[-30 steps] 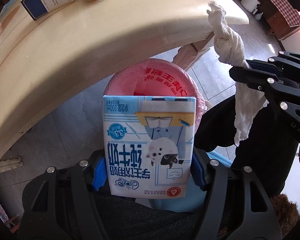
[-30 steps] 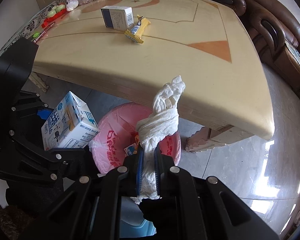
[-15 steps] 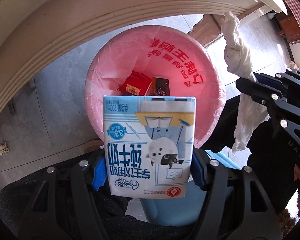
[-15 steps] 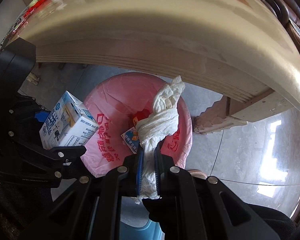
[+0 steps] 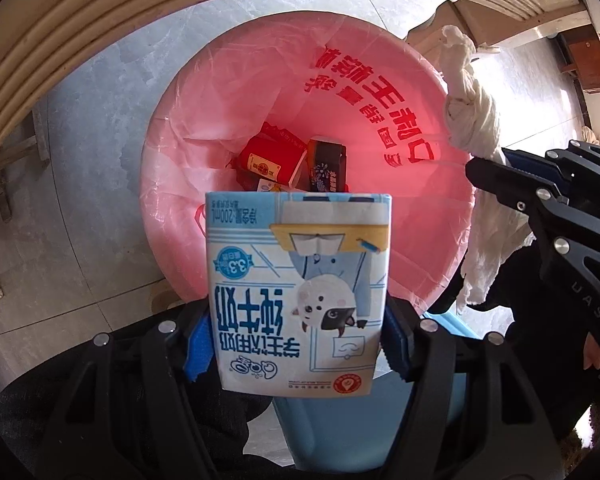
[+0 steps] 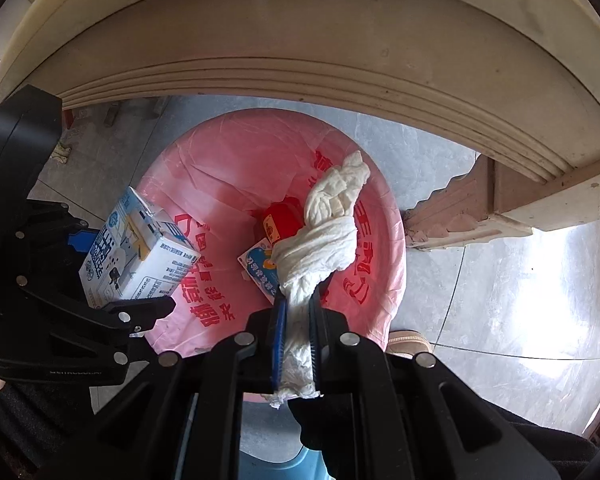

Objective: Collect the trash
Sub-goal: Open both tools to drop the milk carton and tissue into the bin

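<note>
Left tool (image 5: 296,340), jaws half spread, clamps a boxy blue-and-white milk carton (image 5: 298,292) above the pink-lined round bin (image 5: 172,184). Right tool (image 6: 296,340), jaws nearly together, pinches a twisted, crinkly white paper towel (image 6: 324,240) over the same bin.

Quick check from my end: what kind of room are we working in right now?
Probably a home living or dining room: a cream wooden table with a carved leg, glossy floor tiles, and a bin lined with a pink bag holding household packaging.
</note>
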A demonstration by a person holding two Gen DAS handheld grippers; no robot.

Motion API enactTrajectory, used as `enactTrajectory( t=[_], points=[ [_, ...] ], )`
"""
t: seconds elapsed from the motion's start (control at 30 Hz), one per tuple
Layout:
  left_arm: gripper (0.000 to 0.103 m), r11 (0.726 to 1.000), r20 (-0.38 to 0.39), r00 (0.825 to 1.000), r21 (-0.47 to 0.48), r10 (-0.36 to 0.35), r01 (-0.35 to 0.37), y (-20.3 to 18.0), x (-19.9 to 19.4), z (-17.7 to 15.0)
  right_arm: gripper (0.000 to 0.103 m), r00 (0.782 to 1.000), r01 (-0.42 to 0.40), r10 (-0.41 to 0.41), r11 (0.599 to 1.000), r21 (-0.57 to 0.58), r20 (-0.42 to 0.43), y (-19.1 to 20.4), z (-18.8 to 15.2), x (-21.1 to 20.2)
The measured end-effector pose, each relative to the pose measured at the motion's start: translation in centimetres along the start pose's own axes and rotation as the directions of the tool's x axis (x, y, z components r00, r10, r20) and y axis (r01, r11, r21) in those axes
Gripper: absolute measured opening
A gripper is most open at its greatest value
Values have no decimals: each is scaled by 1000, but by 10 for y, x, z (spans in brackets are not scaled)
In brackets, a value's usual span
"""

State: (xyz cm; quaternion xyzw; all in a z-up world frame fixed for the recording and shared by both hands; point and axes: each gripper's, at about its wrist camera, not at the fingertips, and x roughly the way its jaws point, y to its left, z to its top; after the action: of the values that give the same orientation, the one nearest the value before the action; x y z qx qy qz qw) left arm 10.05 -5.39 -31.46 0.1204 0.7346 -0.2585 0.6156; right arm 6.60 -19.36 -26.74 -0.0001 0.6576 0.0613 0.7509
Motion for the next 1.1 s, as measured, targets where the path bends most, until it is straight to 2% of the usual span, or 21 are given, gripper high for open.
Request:
enactTrajectory(
  t=[0.3, 0.67, 0.73, 0.8, 0.83, 0.87, 1.1],
  points=[
    [66, 1000, -1, 1000, -19, -23, 23, 8, -2, 4, 11, 1000, -18, 18, 1000, -17, -24, 3, 4, 9],
    [66, 1000, 8, 1000, -28, -2, 2, 12, -2, 4, 13, 999, -29, 28, 999, -43, -27, 5, 3, 13],
    [66, 1000, 4, 1000, -27, 10, -9, 12, -2, 5, 17, 999, -23, 22, 999, -49, -28, 6, 3, 14],
    [74, 1000, 0, 1000, -22, 13, -13, 11, -2, 5, 38, 1000, -15, 13, 998, -53, -25, 7, 5, 14],
    [75, 1000, 1, 1000, -19, 24, -24, 11, -3, 5, 56, 1000, -7, 6, 999, -54, -17, 8, 5, 12],
    [77, 999, 4, 999, -15, 41, -41, 10, -3, 6, 61, 1000, -5, 5, 998, -55, -6, 7, 5, 10],
    [78, 999, 14, 999, -23, 41, -41, 12, -8, 6, 61, 1000, -14, 14, 999, -46, -5, 6, 7, 12]
  ],
)
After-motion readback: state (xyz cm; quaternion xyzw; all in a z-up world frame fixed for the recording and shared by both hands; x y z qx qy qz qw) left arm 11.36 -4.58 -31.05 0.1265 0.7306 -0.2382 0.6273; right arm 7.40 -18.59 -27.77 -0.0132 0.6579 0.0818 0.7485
